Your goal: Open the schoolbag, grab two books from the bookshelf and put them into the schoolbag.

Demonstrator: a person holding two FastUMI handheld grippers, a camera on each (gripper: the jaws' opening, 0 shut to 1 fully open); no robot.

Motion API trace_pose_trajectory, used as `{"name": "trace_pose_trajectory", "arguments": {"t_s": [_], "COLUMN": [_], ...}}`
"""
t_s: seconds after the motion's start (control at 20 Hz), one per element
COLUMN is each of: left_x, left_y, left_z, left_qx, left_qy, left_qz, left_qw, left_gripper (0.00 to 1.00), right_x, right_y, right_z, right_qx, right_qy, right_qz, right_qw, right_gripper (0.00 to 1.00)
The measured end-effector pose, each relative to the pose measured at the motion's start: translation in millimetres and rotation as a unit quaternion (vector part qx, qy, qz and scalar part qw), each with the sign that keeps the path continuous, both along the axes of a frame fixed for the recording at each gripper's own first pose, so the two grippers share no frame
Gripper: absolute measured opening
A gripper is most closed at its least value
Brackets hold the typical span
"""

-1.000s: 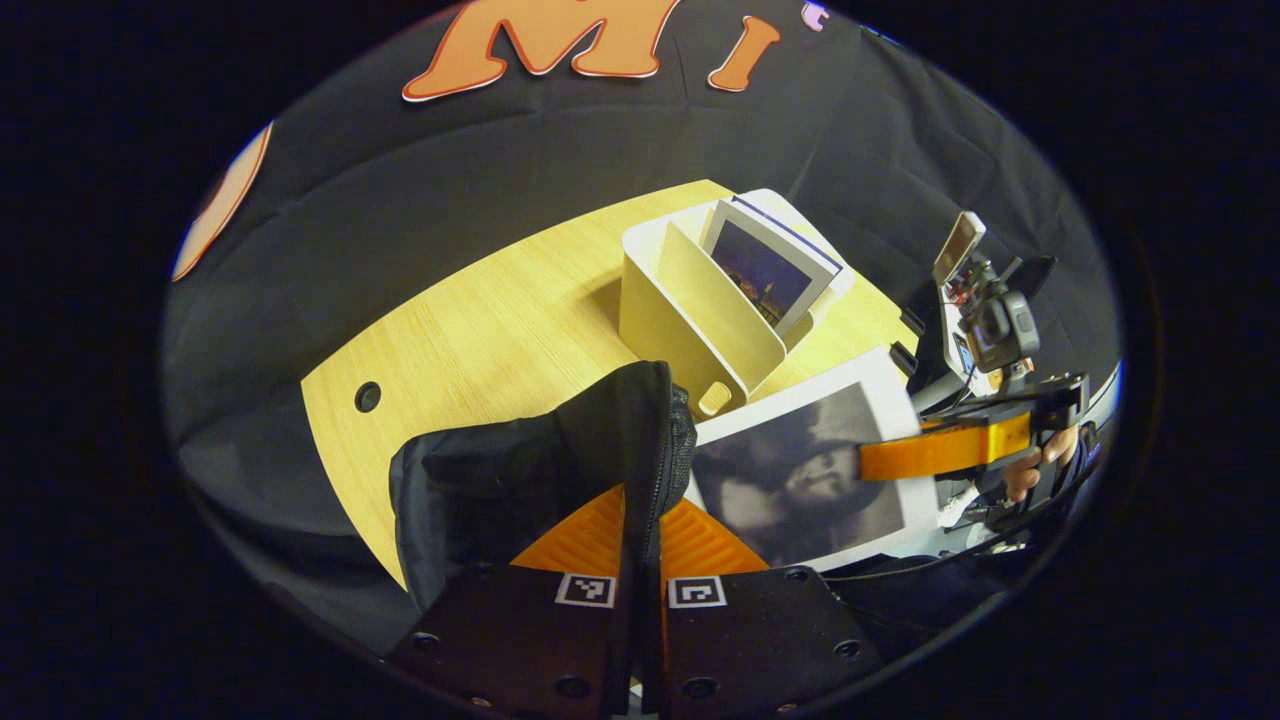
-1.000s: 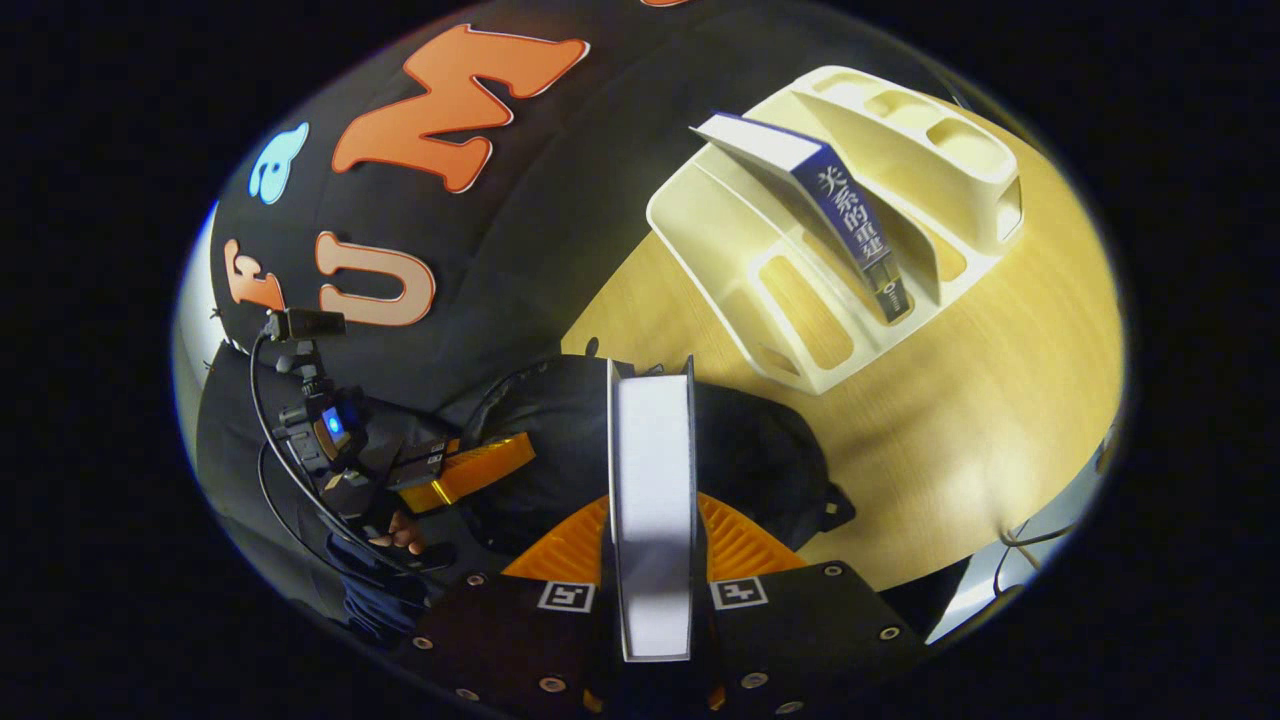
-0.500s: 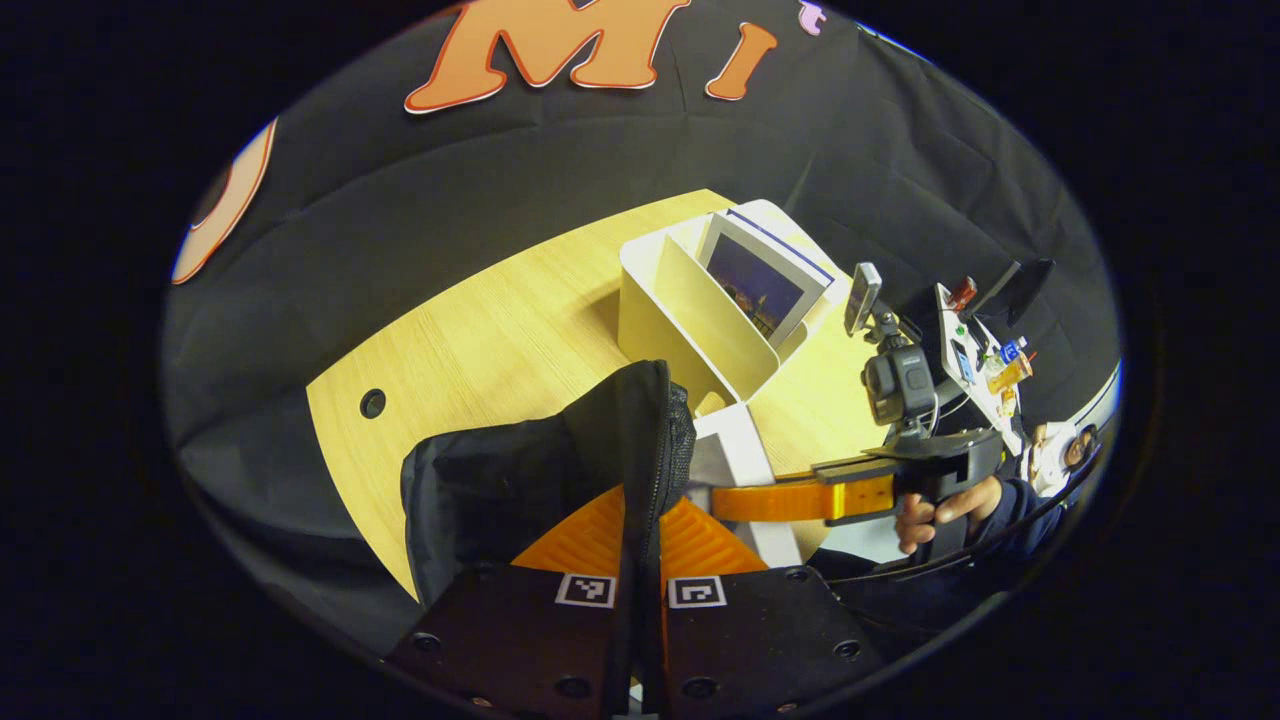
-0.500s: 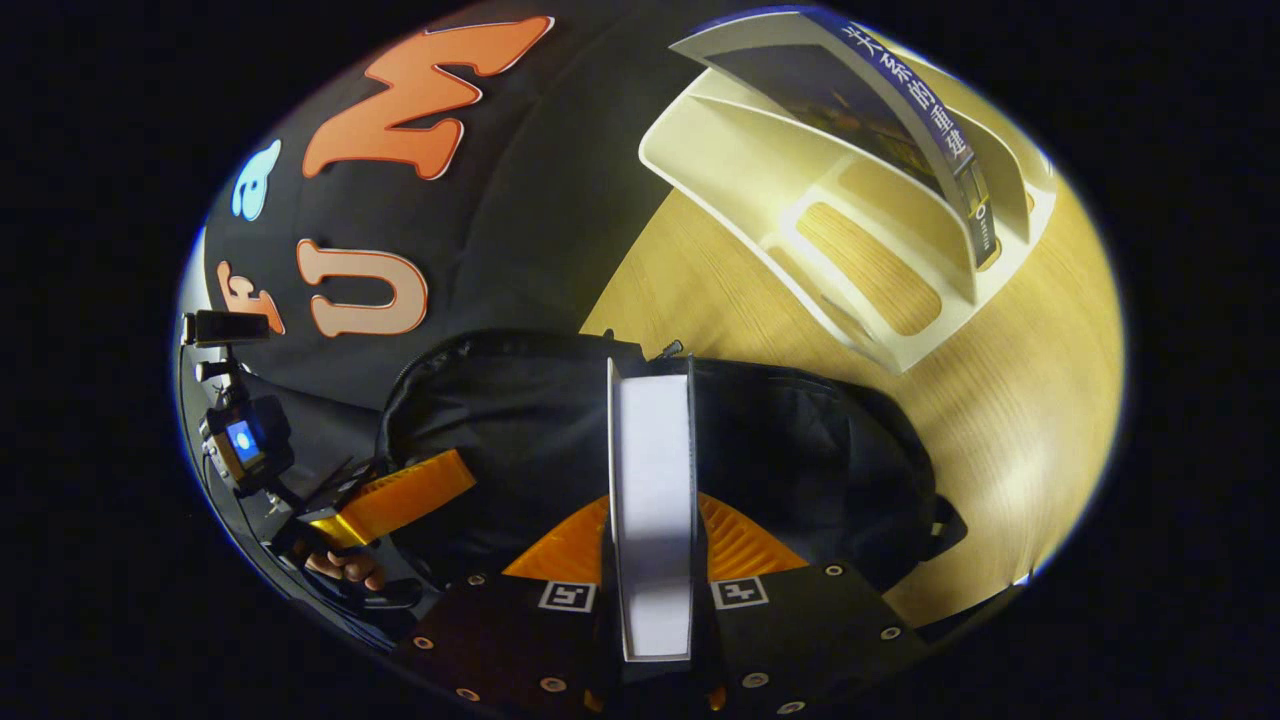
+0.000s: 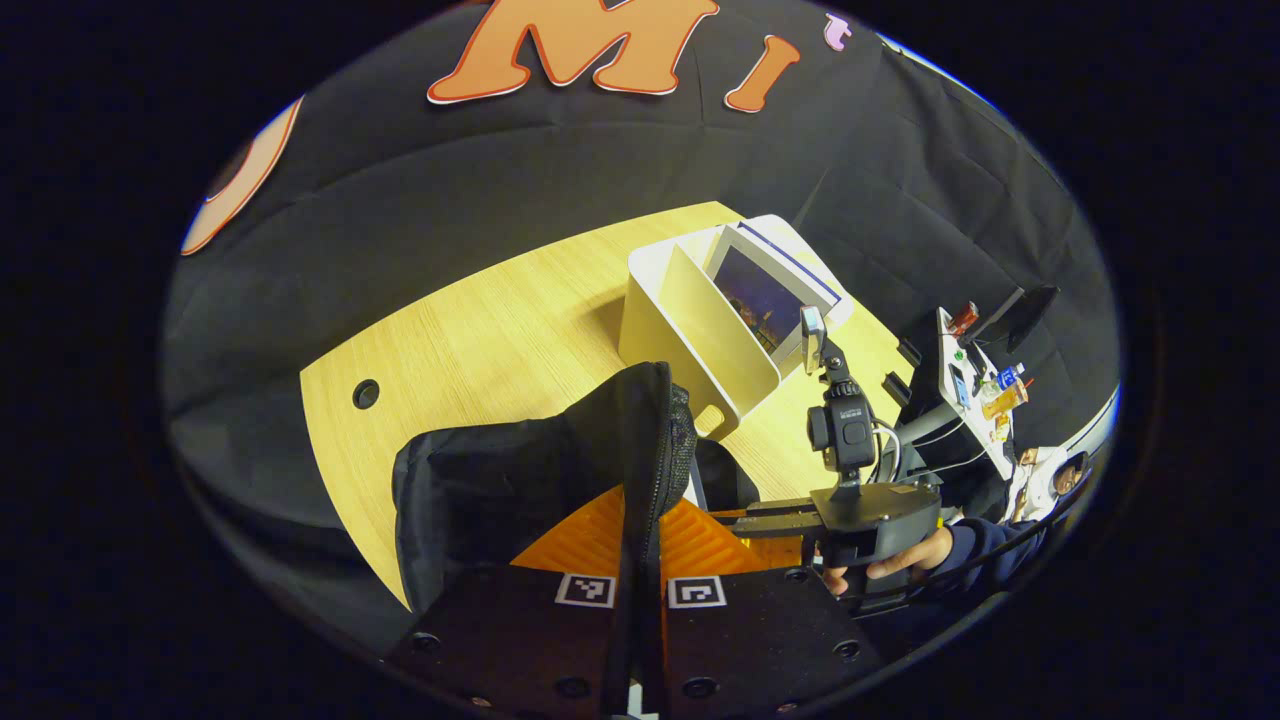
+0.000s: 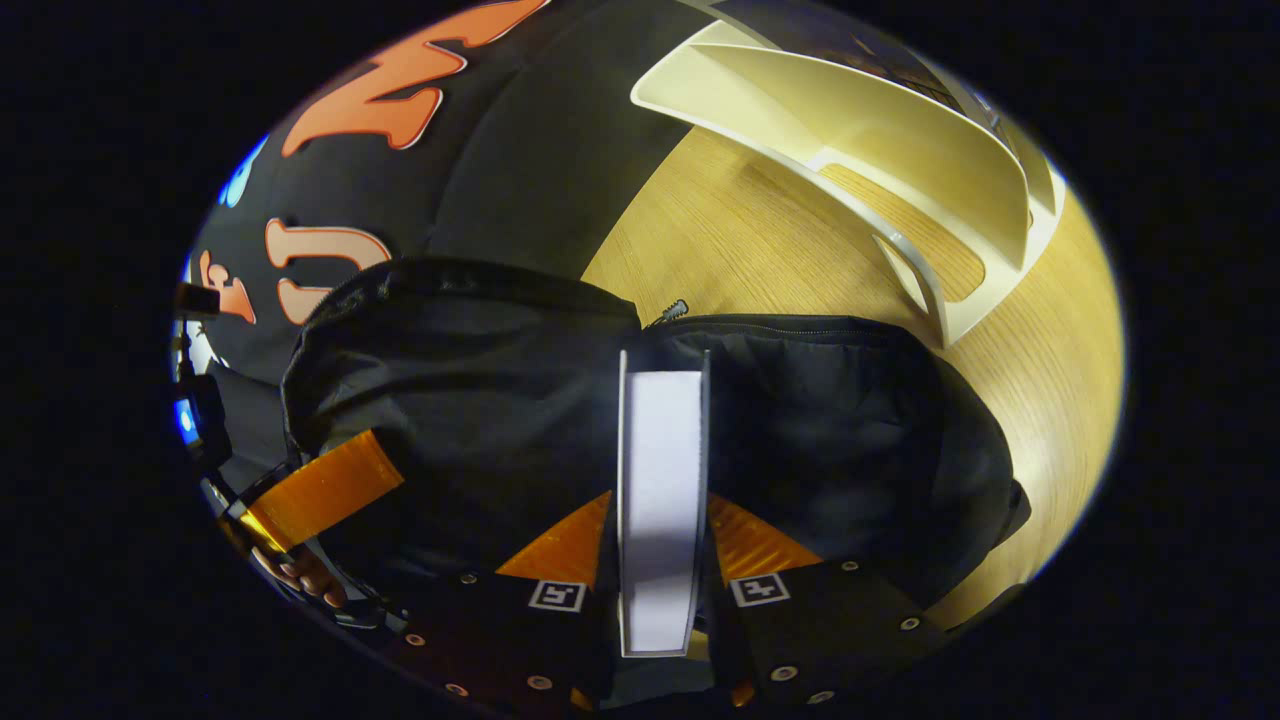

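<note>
Right up close, the right tongs (image 6: 655, 560) are clamped on a white book (image 6: 658, 470), edge-on, its leading edge poised over the mouth of the black schoolbag (image 6: 480, 400) and seemingly just entering it. The left tongs (image 5: 640, 540) are pinched tight on the bag's zippered rim (image 5: 652, 440), holding that flap up. Here's the danger, by my reading: the fabric is soft, so if the left tongs lose their hold the flap sags and the book's corner could land on cloth instead of going inside. The book also looks thick for the grip, so a twist on entry might let it slide between the pads. The zipper pull (image 6: 673, 311) sits just beyond the book and could snag a cover. Further out on the bench (image 5: 480, 330), the cream bookshelf (image 5: 700, 330) stands near the bag, with the second book (image 5: 765, 290) leaning in its slot. A wide swing over there could knock the shelf.
</note>
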State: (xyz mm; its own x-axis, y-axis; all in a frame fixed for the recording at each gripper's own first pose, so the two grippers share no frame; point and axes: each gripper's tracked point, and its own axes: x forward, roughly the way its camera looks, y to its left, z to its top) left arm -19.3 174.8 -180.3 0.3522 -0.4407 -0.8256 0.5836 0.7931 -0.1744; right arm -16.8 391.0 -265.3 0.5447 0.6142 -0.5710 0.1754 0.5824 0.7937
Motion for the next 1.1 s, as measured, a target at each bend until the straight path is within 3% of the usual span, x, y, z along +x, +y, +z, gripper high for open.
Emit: {"name": "trace_pose_trajectory", "arguments": {"t_s": [0.05, 0.1, 0.15, 0.25, 0.35, 0.8, 1.1], "left_x": [1.1, 3.9, 3.9, 8.2, 11.1, 12.3, 17.0], "left_y": [1.2, 3.9, 2.8, 3.9, 3.3, -6.5, -10.8], "left_z": [-0.3, -1.3, -1.4, -0.8, -1.2, -12.4, -14.3], "left_qx": [-0.001, 0.001, 0.002, 0.007, 0.011, 0.02, 0.024], "left_qy": [-0.002, -0.003, -0.004, -0.011, -0.016, -0.011, -0.01], "left_qz": [0.002, 0.008, 0.007, 0.008, 0.012, 0.029, 0.054], "left_qw": [1.0, 1.0, 1.0, 1.0, 1.0, 0.999, 0.998], "left_gripper": [0.05, 0.05, 0.05, 0.06, 0.05, 0.05, 0.05], "right_x": [-5.8, -12.7, -18.0, -29.7, -28.4, -14.7, -3.6], "right_y": [-4.9, -10.4, -13.6, -36.7, -57.9, -152.1, -222.5], "right_z": [1.0, 2.1, -3.7, -18.1, -26.0, 46.8, 95.8], "right_qx": [-0.017, -0.032, -0.055, -0.121, -0.158, -0.24, -0.327], "right_qy": [-0.004, -0.003, 0.001, 0.014, 0.015, -0.021, -0.031], "right_qz": [0.015, 0.028, 0.045, 0.073, 0.085, 0.088, 0.117], "right_qw": [1.0, 0.999, 0.998, 0.99, 0.984, 0.966, 0.937], "right_gripper": [0.46, 0.53, 0.7, 0.86, 0.96, 0.99, 0.99]}}
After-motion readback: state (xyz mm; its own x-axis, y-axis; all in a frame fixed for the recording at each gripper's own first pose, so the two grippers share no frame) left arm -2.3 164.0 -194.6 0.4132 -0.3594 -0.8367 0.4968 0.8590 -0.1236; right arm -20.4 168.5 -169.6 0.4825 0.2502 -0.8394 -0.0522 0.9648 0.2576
